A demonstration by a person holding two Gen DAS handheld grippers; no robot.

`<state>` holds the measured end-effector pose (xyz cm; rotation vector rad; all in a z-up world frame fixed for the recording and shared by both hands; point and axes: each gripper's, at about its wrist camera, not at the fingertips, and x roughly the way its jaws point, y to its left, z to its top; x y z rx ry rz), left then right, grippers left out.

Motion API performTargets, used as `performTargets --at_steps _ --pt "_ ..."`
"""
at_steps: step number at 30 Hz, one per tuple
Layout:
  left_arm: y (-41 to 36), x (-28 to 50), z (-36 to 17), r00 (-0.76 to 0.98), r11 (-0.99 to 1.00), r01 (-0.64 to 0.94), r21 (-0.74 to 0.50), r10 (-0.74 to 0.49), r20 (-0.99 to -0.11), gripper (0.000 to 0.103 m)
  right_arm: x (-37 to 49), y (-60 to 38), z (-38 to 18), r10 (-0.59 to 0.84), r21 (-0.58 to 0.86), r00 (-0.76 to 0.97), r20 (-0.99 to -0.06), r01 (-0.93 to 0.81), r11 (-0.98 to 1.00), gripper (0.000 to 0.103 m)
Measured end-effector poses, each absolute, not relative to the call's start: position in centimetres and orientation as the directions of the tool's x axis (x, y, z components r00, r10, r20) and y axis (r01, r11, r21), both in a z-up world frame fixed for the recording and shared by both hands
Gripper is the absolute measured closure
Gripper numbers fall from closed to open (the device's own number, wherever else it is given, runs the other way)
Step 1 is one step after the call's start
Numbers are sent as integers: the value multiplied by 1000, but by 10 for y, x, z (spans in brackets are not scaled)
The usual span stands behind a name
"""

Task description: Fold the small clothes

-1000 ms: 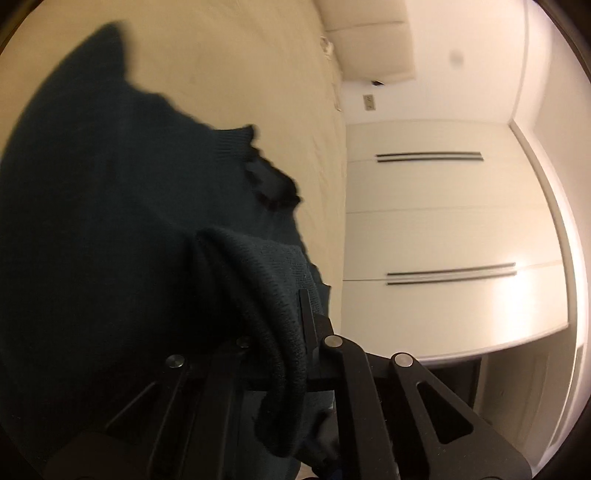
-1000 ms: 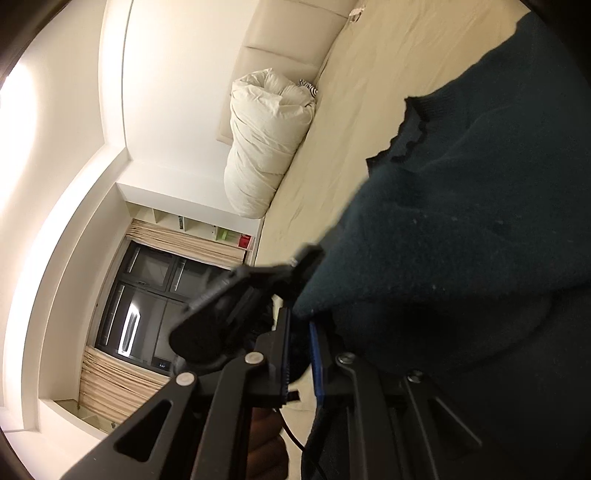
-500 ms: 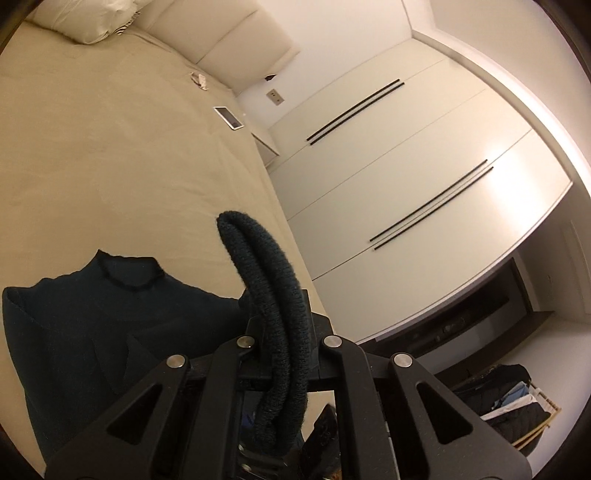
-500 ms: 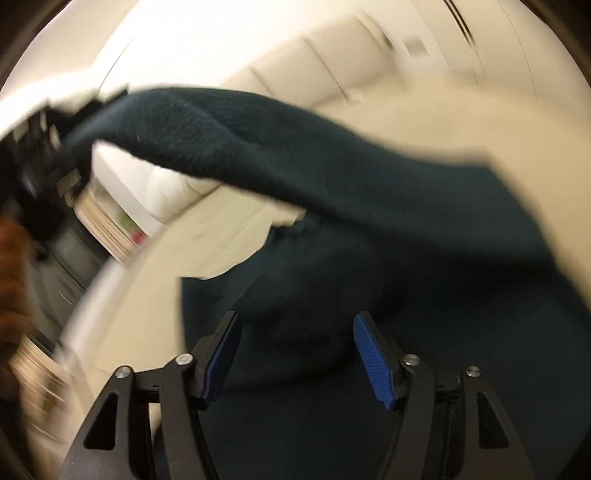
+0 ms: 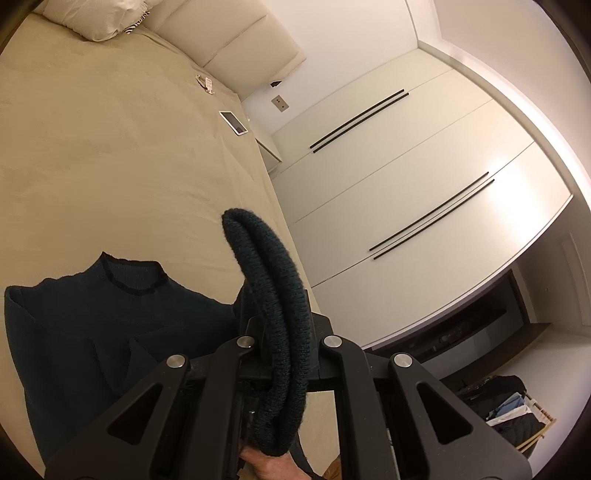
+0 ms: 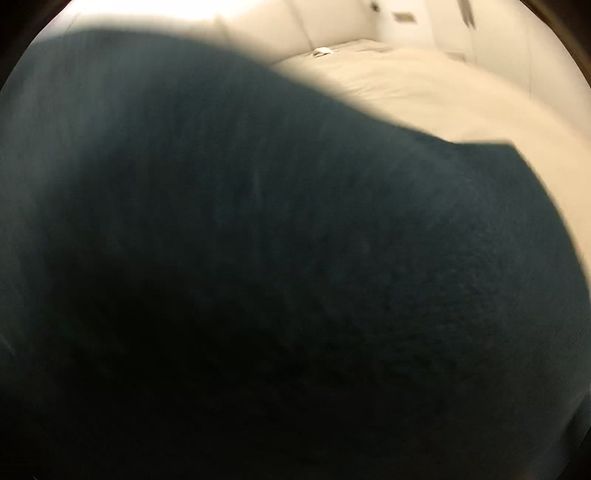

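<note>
A dark teal knitted sweater (image 5: 110, 332) lies on the beige bed (image 5: 92, 155), collar towards the pillows. My left gripper (image 5: 284, 332) is shut on a rolled edge of the sweater (image 5: 266, 273), which loops up between the fingers above the bed. In the right wrist view the sweater (image 6: 258, 277) fills almost the whole blurred frame and hides the right gripper; only a strip of bed (image 6: 443, 96) shows.
A white pillow (image 5: 99, 18) and padded headboard (image 5: 229, 33) are at the far end. A tablet (image 5: 233, 123) and a small remote (image 5: 207, 83) lie near the bed's right edge. White wardrobe doors (image 5: 406, 184) stand to the right; a laundry basket (image 5: 517, 417) is lower right.
The left gripper has lifted the sweater edge and holds it steady. The right gripper had opened and let go; now the sweater covers its camera and hides the fingers.
</note>
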<state>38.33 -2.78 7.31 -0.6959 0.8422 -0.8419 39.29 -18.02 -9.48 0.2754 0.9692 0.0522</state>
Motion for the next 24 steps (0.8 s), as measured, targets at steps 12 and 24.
performTargets --at_steps 12,24 --pt "-9 377 93 426 493 357 -793 -842 -332 98 363 -249 -71 -79 165 630 -772 319 933 91" --pt "5 380 88 441 518 348 -781 -826 -351 98 299 -222 -59 47 344 695 -718 295 891 60"
